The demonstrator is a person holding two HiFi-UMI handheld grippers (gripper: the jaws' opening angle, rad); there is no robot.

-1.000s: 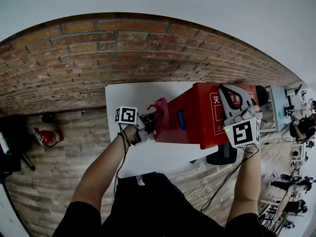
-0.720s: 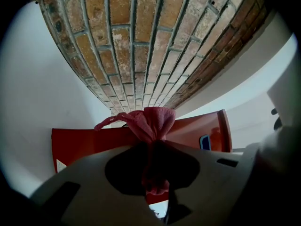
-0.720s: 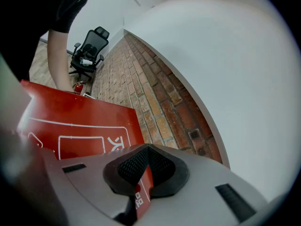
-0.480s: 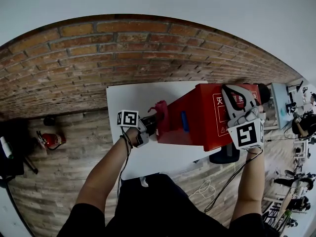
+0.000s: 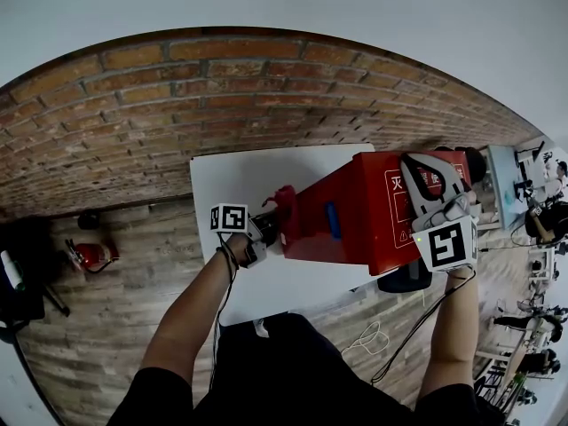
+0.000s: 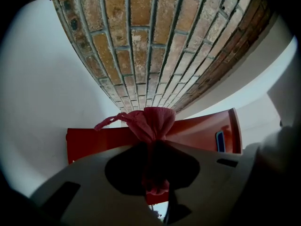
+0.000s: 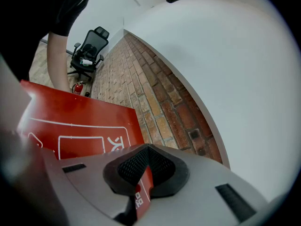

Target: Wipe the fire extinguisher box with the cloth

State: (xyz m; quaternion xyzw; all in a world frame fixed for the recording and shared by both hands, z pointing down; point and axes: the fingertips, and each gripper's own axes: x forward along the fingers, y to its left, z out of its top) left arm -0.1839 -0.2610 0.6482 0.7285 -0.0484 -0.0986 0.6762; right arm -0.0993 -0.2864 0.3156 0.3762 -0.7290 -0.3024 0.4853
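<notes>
The red fire extinguisher box lies on a white table, with a blue handle on its upper face. My left gripper is shut on a bunched pink-red cloth and holds it against the box's left end. In the left gripper view the cloth bulges out of the left gripper in front of the box. My right gripper is at the box's right end. In the right gripper view, the right gripper pinches the thin edge of the box's printed red panel.
A brick wall rises behind the table. A small red extinguisher lies on the wooden floor at the left. Cables trail on the floor by my legs. An office chair stands by the wall in the right gripper view.
My left gripper has slid the cloth down the box's left end. The right gripper has kept its grip in the same place.
</notes>
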